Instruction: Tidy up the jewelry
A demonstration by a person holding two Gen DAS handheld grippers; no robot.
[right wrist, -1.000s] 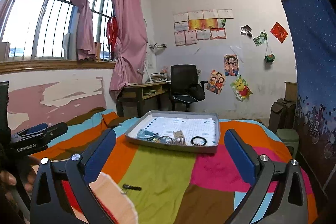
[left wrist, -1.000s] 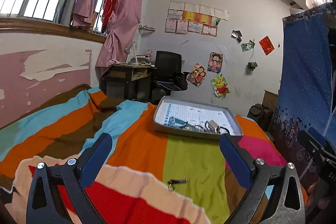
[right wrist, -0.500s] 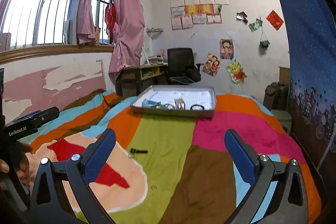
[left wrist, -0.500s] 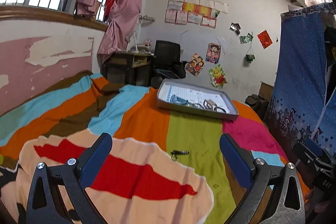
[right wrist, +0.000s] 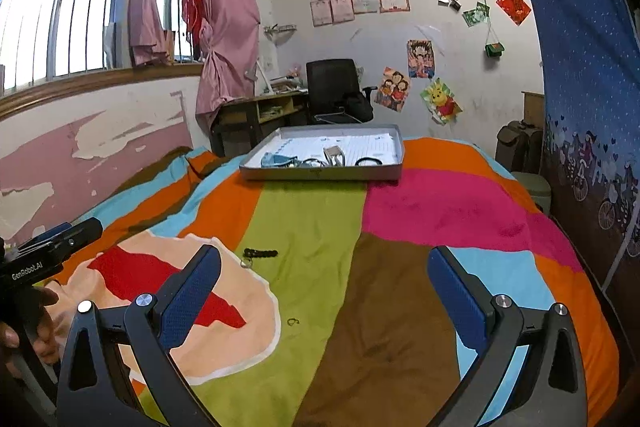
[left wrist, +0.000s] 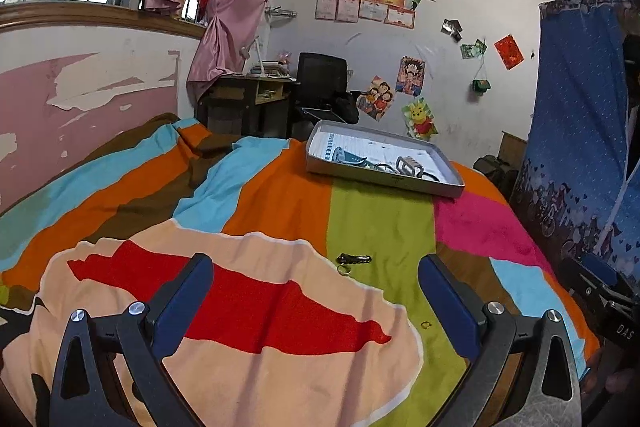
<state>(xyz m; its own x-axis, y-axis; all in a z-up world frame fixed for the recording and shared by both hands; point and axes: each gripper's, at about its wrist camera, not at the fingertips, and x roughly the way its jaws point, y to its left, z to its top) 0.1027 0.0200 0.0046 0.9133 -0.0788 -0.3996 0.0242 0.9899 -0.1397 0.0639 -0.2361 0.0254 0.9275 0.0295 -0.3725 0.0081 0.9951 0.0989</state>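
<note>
Covering most of both views, the bed (left wrist: 280, 195) wears a striped sheet of orange, green, pink, brown and light blue, with a peach-and-red patch near the cameras. At the far end of the bed sits a shallow grey tray (right wrist: 320, 173), holding a blue trinket, dark rings and a pale clip on a printed sheet. Both pairs of tongs hang above the near end of the bed: the left tongs (left wrist: 314, 301) are released, blue pads spread wide with nothing between them, and the right tongs (right wrist: 324, 297) likewise stand spread and empty. A black clasp with a small metal ring (left wrist: 352, 261) lies on the green stripe, well short of the tray. A tiny ring (right wrist: 293, 321) lies on the same stripe, nearer the tongs, beside the peach patch.
</note>
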